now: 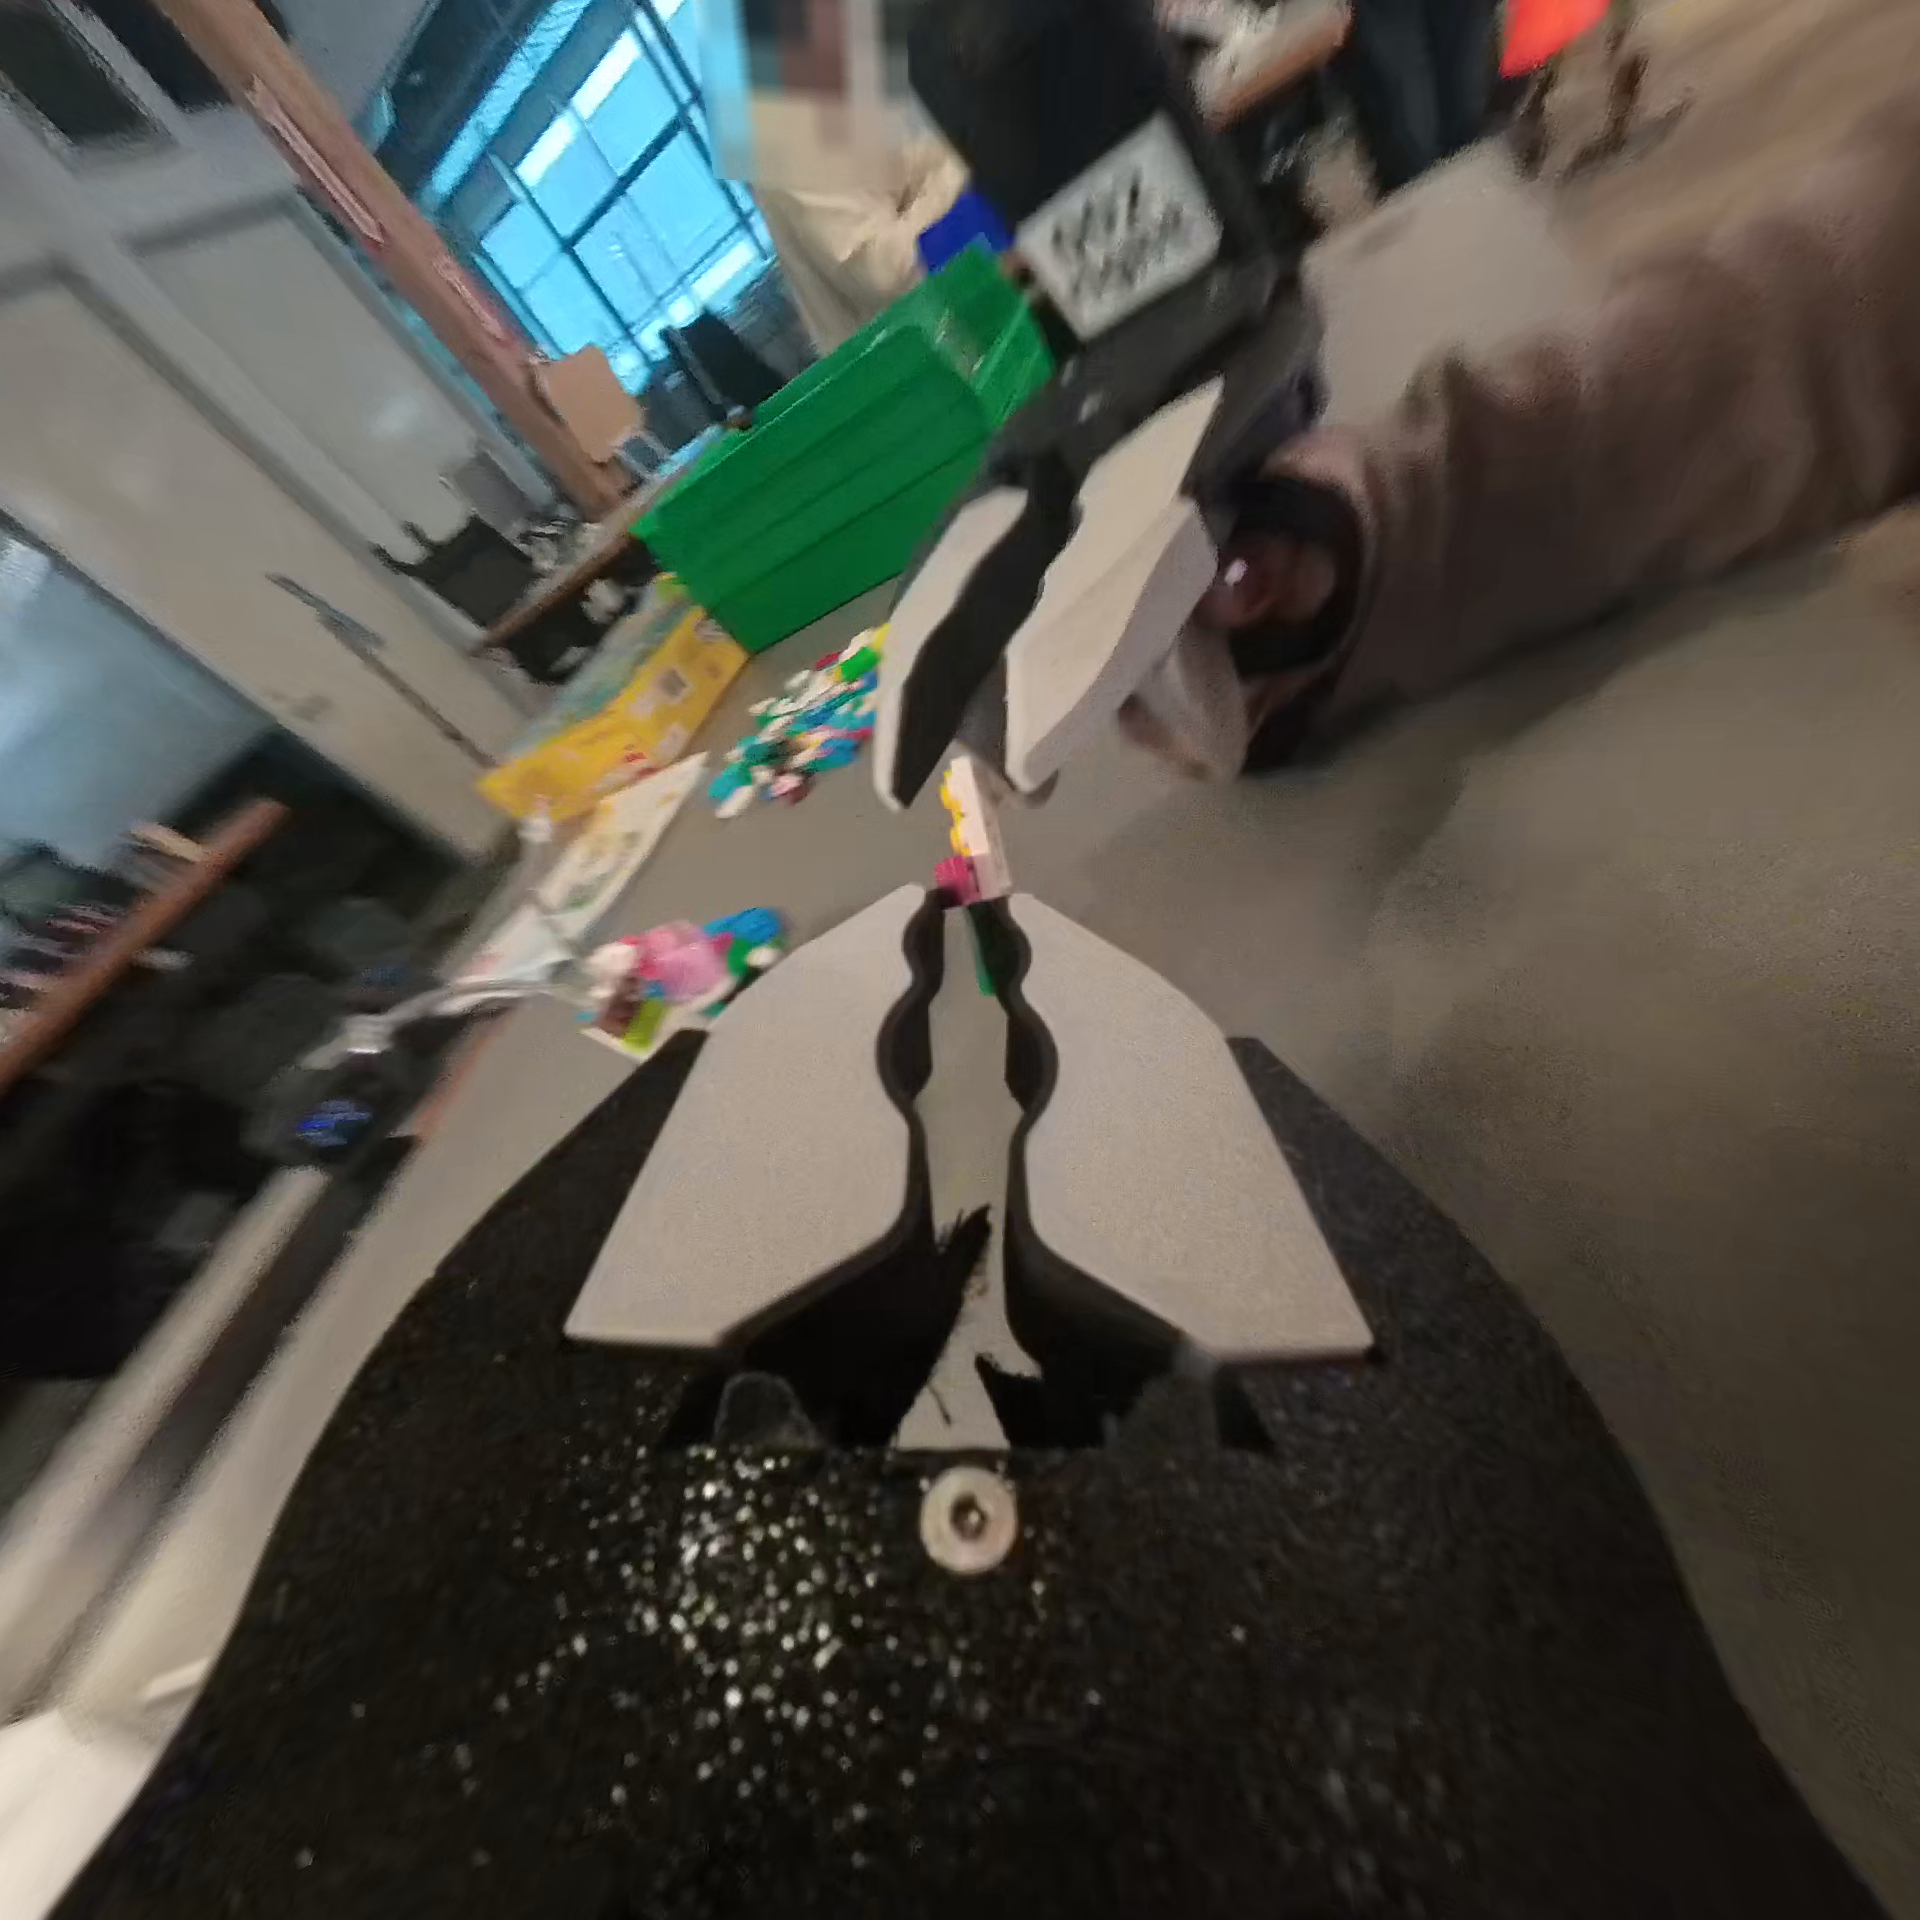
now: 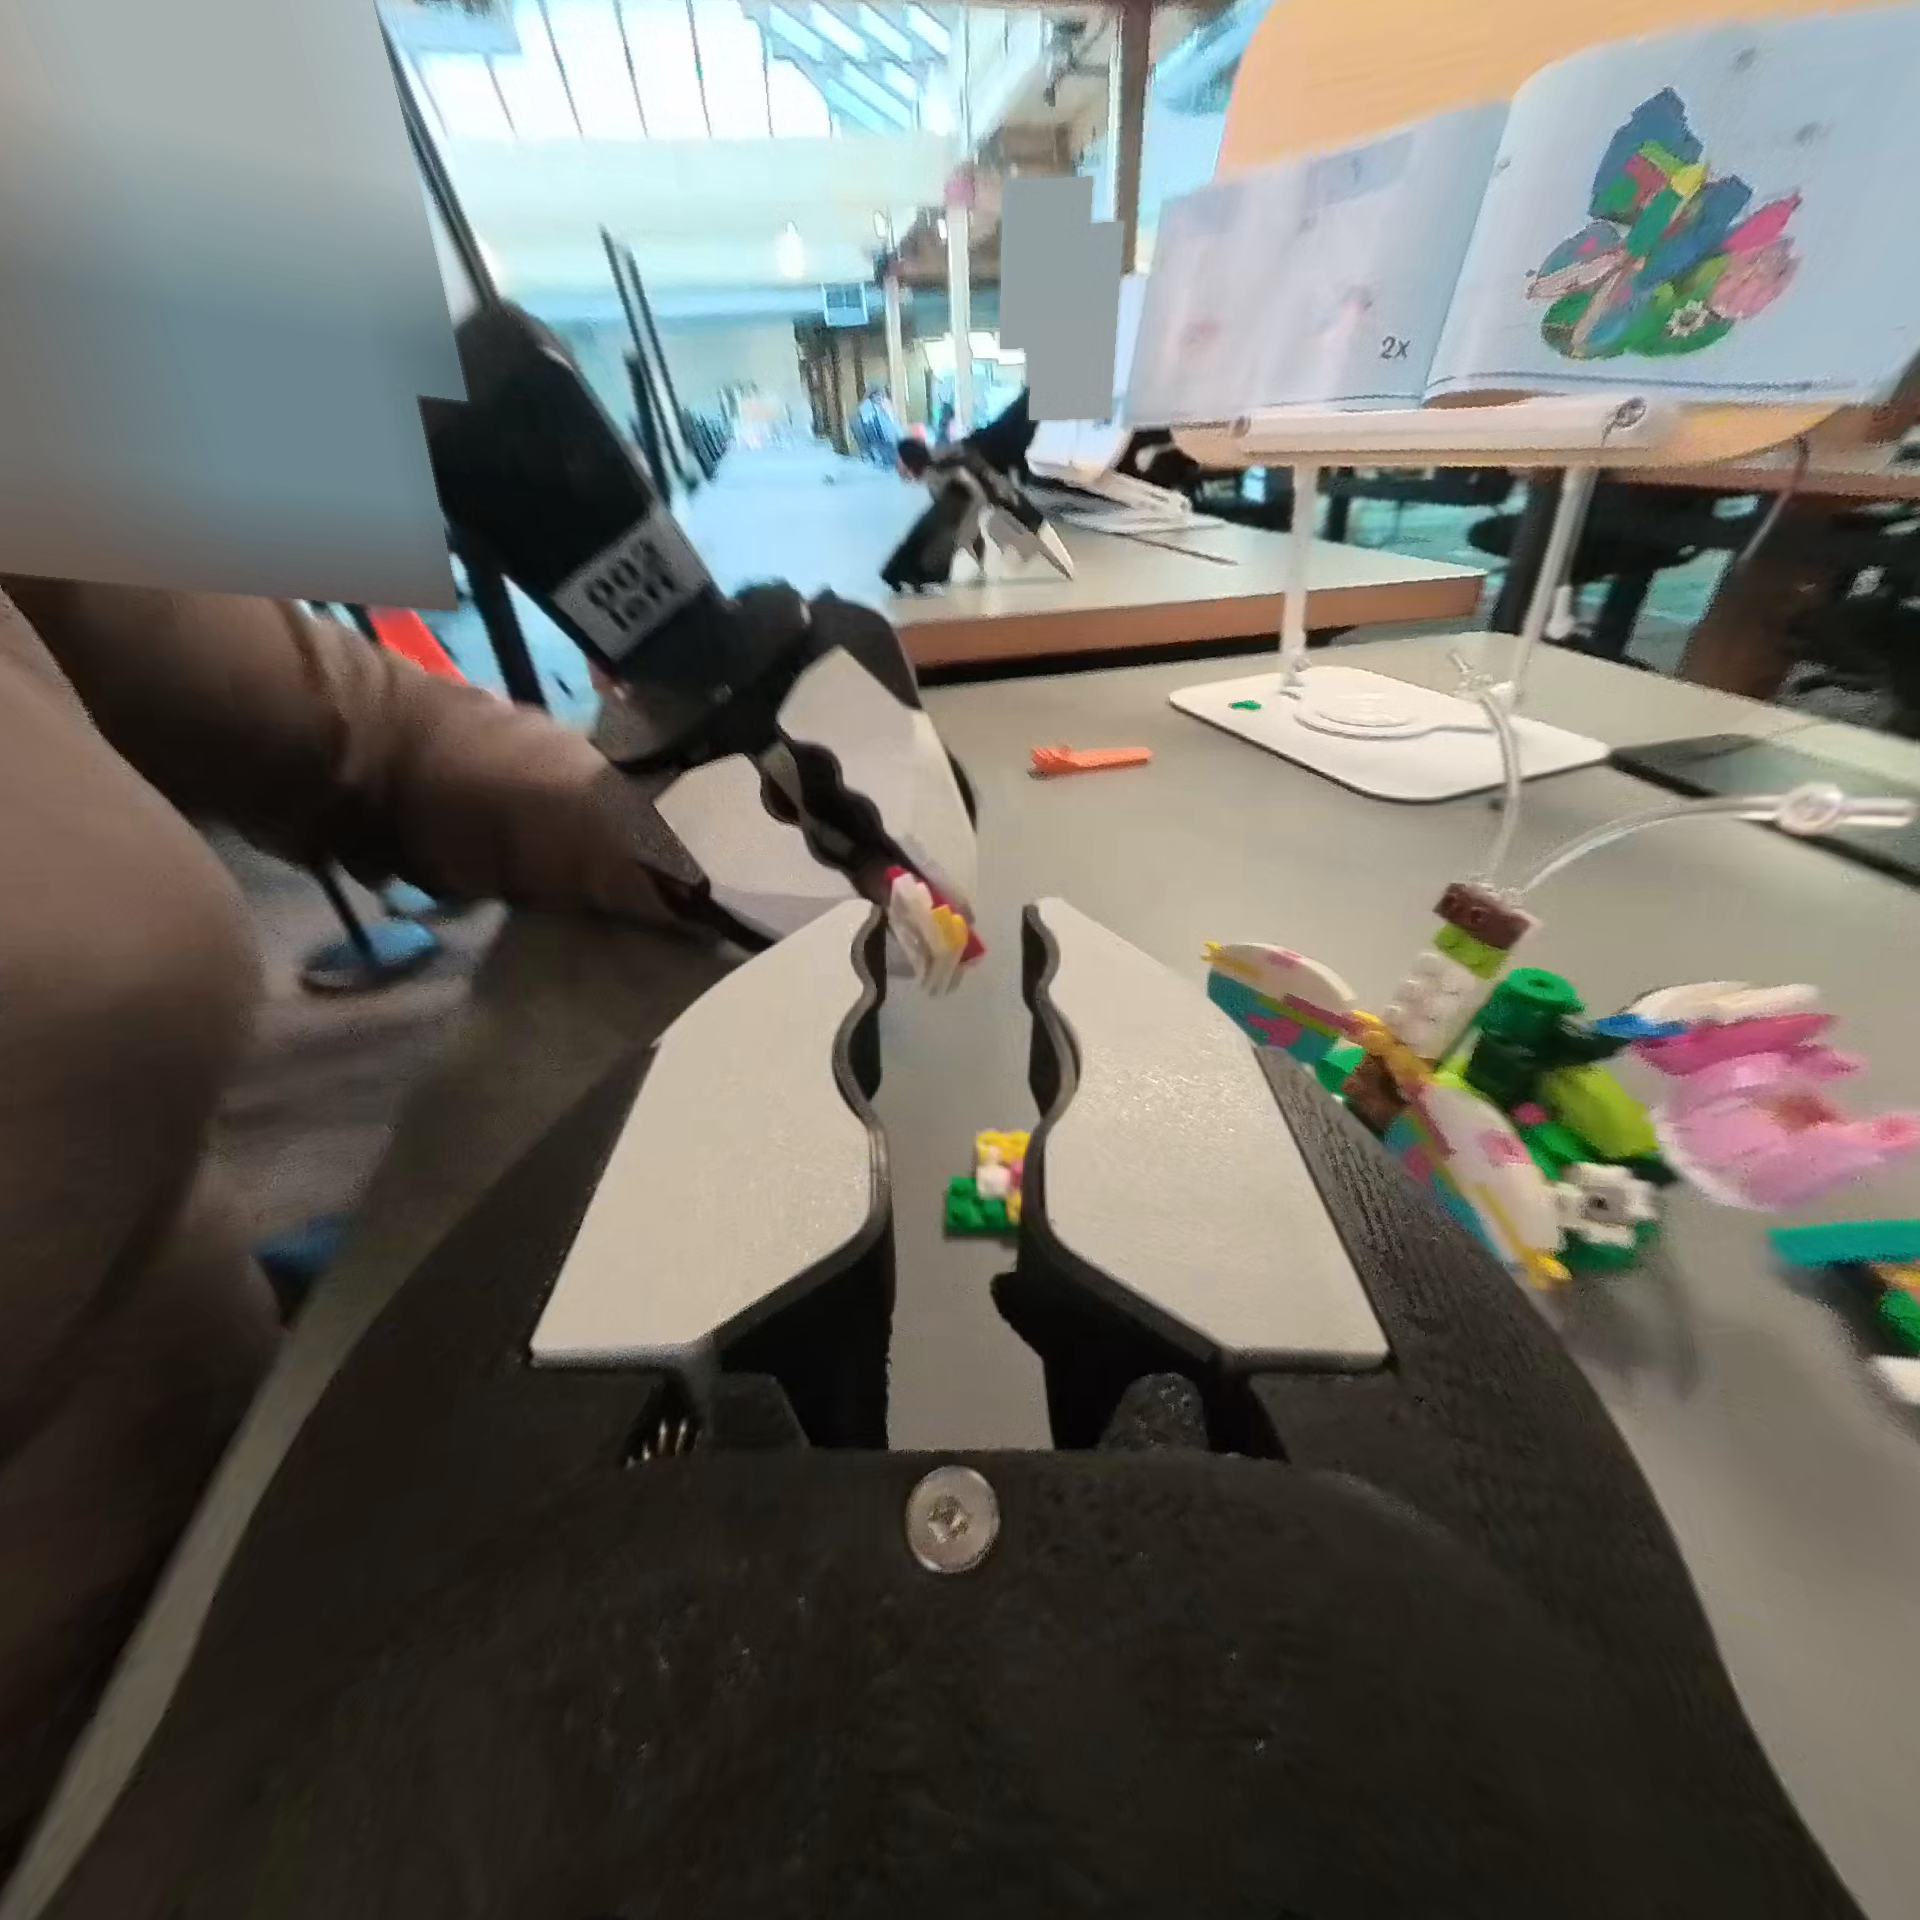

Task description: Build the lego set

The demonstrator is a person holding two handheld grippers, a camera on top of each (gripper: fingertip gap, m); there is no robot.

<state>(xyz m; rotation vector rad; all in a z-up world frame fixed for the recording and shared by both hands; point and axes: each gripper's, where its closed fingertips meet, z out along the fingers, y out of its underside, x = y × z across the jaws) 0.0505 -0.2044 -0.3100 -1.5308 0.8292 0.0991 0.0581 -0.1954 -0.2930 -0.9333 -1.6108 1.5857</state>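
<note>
My left gripper (image 1: 966, 909) is shut on a small white, yellow, pink and green lego piece (image 1: 974, 847) that sticks out past its tips. It also shows in the right wrist view (image 2: 923, 902), holding that piece (image 2: 932, 932) above the grey table (image 2: 1195, 831). My right gripper (image 2: 951, 920) is open, its tips level with the held piece, which sits close to its left finger. In the left wrist view the right gripper (image 1: 961, 779) comes down from above onto the piece. A small flower on a green plate (image 2: 987, 1184) lies on the table between the right fingers.
A part-built butterfly model (image 2: 1455, 1101) stands at the right, also seen in the left wrist view (image 1: 686, 966). An open instruction booklet (image 2: 1621, 239) sits on a white stand (image 2: 1382, 727). An orange separator (image 2: 1091, 758), loose bricks (image 1: 800, 727), a yellow box (image 1: 623, 727) and green bins (image 1: 852, 488) lie farther off.
</note>
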